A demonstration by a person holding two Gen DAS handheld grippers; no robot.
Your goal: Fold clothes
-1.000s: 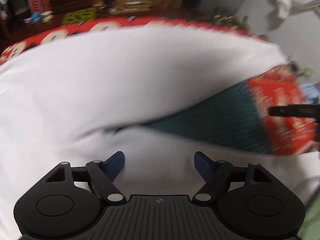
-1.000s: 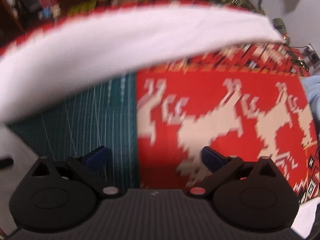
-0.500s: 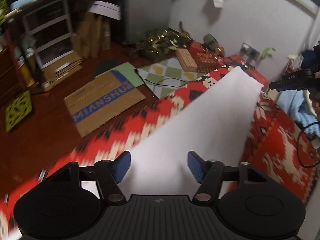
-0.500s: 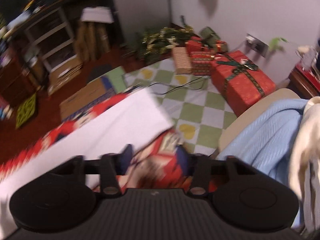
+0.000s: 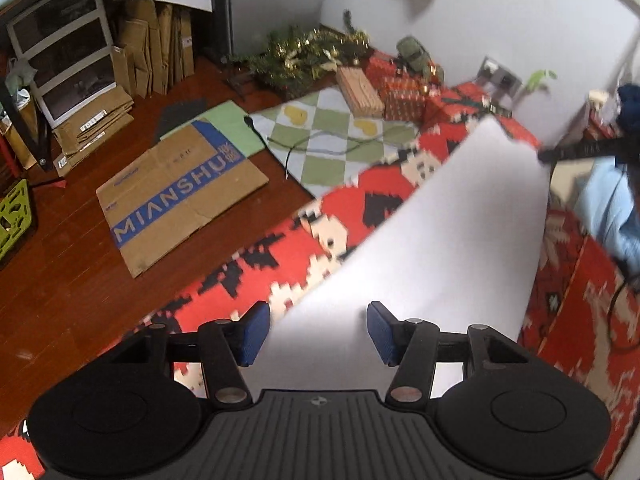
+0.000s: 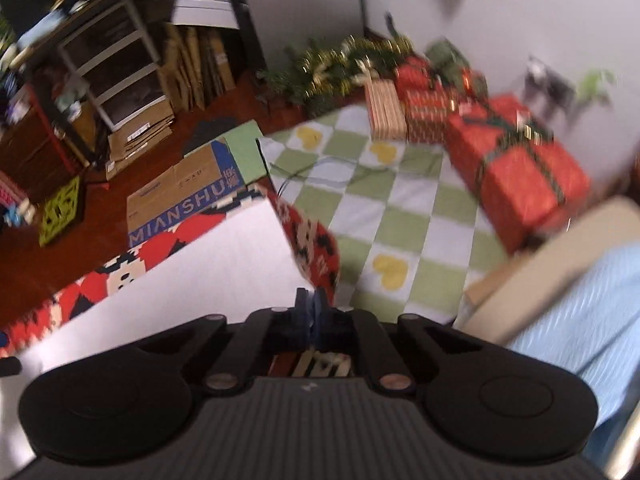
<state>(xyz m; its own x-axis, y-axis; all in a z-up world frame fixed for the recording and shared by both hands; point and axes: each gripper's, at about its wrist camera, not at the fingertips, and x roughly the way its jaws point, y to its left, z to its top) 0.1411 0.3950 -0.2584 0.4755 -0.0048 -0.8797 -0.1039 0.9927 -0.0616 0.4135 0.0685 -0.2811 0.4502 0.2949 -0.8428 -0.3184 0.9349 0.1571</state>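
A white garment (image 5: 432,248) lies flat as a long folded strip on the red patterned cloth (image 5: 352,196) that covers the table. My left gripper (image 5: 318,336) is open, its blue pads on either side of the strip's near end, not gripping it. In the right wrist view the garment (image 6: 192,272) lies to the left, its far corner near the table edge. My right gripper (image 6: 312,316) has its blue pads pressed together just right of that corner; whether cloth is between them is unclear. The right gripper's black tip shows in the left wrist view (image 5: 568,152).
Beyond the table's far edge the floor holds a flattened cardboard box (image 5: 176,184), a green checked mat (image 6: 384,200) with a cable, wrapped gift boxes (image 6: 520,168) and tinsel. A light blue knitted cloth (image 6: 580,320) lies to the right.
Both grippers lifted away from the raised white cloth and swung to look over the table's far edge; the garment now lies as a flat strip. The right gripper went from open to shut.
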